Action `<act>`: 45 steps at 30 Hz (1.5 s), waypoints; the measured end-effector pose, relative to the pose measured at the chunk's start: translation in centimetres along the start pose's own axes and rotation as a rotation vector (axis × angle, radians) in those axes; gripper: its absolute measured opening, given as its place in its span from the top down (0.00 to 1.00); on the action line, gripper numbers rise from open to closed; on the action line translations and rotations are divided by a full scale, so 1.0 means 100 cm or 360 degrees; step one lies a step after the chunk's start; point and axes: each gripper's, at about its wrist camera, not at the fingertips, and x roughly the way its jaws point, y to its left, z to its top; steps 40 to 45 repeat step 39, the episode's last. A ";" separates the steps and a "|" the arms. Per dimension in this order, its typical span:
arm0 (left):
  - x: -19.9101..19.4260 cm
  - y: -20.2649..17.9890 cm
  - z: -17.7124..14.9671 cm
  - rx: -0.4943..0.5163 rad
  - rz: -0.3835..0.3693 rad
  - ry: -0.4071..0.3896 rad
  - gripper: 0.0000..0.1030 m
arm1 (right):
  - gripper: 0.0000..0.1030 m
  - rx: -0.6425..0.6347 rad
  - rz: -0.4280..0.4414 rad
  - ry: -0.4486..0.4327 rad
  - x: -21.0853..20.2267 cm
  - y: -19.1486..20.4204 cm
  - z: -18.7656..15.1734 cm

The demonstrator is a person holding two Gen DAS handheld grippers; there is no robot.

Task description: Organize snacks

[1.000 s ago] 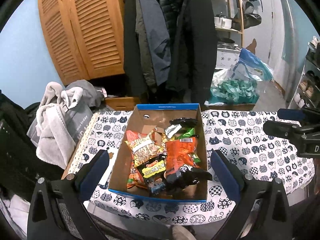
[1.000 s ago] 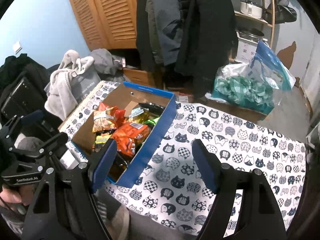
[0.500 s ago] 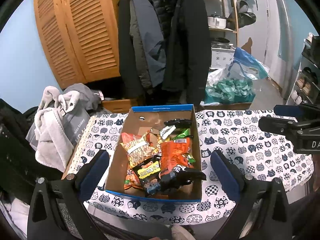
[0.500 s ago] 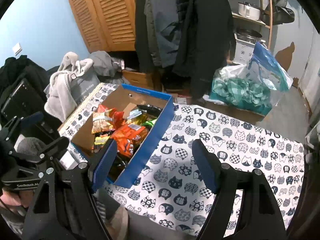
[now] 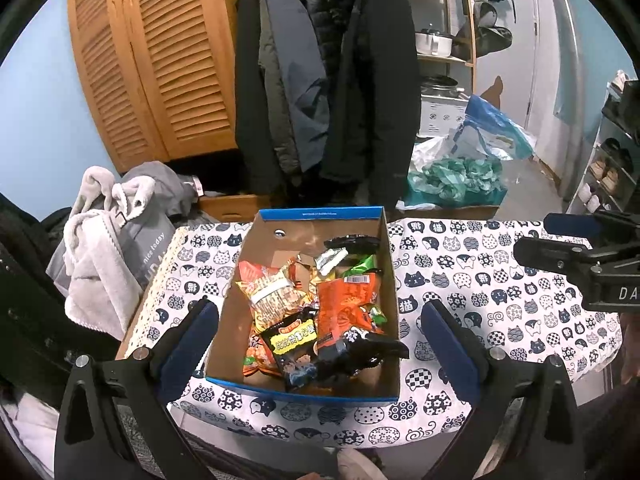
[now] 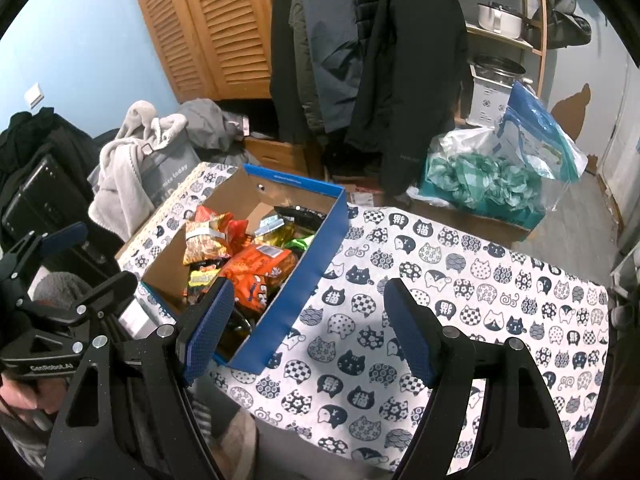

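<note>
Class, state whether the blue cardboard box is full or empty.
Partly full: the box holds snack packets heaped toward one end; bare cardboard floor shows at the other.

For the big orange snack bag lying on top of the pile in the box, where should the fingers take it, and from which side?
Probably from straight above, pinching the crinkled upper edge near the white barcode label of the orange snack bag. It lies flat on top of the other packets, and the cardboard box walls block a sideways approach. The open left gripper already faces it.
</note>
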 end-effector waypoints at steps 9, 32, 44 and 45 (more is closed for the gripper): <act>0.001 -0.001 -0.002 0.0001 -0.0020 0.0011 0.01 | 0.26 0.0001 0.0001 0.0002 0.000 0.000 0.000; 0.000 -0.007 -0.002 -0.0002 -0.0038 0.0018 0.01 | 0.26 0.0000 -0.0001 0.0009 -0.001 0.000 -0.001; 0.004 -0.004 -0.001 -0.0007 -0.0046 0.0032 0.01 | 0.26 -0.0004 0.0003 0.0010 -0.001 0.000 -0.002; 0.004 -0.004 -0.001 -0.0007 -0.0046 0.0032 0.01 | 0.26 -0.0004 0.0003 0.0010 -0.001 0.000 -0.002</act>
